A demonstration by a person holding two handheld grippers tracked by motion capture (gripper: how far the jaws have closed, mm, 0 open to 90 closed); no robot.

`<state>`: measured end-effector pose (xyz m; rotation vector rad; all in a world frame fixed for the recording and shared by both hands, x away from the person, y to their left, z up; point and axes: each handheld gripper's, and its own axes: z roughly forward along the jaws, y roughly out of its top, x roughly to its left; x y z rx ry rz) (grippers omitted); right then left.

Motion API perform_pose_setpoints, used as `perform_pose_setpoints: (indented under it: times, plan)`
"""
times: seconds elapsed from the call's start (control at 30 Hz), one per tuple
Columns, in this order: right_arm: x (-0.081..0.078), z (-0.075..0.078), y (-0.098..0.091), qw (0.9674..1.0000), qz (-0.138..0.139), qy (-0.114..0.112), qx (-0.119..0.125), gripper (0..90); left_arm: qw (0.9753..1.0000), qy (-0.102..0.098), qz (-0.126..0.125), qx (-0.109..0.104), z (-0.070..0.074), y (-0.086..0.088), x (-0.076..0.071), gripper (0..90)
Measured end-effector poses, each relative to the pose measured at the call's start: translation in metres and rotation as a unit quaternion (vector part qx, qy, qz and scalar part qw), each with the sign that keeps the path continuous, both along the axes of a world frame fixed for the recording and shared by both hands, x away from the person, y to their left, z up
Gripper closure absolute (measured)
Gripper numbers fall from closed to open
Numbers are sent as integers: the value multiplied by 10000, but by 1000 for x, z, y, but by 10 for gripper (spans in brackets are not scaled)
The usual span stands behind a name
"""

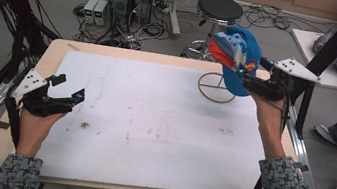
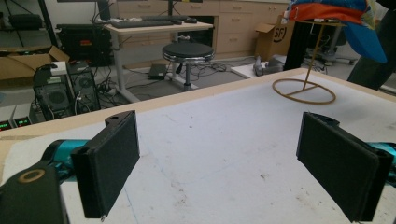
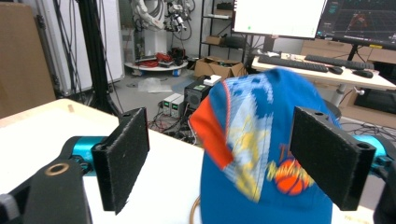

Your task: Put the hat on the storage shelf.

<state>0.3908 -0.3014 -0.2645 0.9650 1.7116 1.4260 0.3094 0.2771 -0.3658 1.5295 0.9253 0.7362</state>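
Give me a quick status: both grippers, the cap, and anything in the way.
Left gripper open, empty, low over the white mat. Right gripper open at the blue cap, which sits on the wire stand. Nothing between them.

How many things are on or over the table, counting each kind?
Caps: 1, blue cap
Stands: 1, wire stand
Grippers: 2, left gripper and right gripper
Total: 4

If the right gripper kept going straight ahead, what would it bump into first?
Most likely the blue cap, which sits on its wire stand just in front of the open right gripper. How close it is stays hard to judge.
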Motion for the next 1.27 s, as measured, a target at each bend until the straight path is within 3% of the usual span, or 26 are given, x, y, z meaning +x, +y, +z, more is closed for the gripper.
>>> perform_pose_setpoints:
  times: [0.07,0.17,0.37,0.6,0.67,0.7,0.73,0.83,0.97,1.27]
  plan:
    - [-3,-3,0,10000,-8,4,-8,177,10000,17,5,23,-1,0,0,134]
    - [-21,-20,-3,10000,-14,27,61,124,10000,38,3,36,-2,0,-1,134]
    - [-34,-38,-8,9999,25,-30,131,124,10000,82,26,44,-5,1,-4,134]
    - [-46,-63,-6,9994,125,221,243,119,9999,97,71,64,-6,1,-3,134]
    - [-46,-65,-2,9987,160,446,195,117,9999,95,73,56,-6,1,-3,134]
    - [-46,-65,-2,9987,160,446,195,117,9999,93,73,54,-6,1,-3,134]
    - [-47,-66,0,9974,231,612,310,117,9999,95,72,68,-6,1,-3,134]
    - [-50,-66,1,9984,200,422,326,118,9999,94,66,72,-6,1,-4,134]
    - [-49,-72,0,9976,201,510,425,118,9999,96,89,61,-6,3,-4,134]
    - [-50,-73,-5,9976,183,483,469,117,9997,174,125,76,-10,3,-1,134]
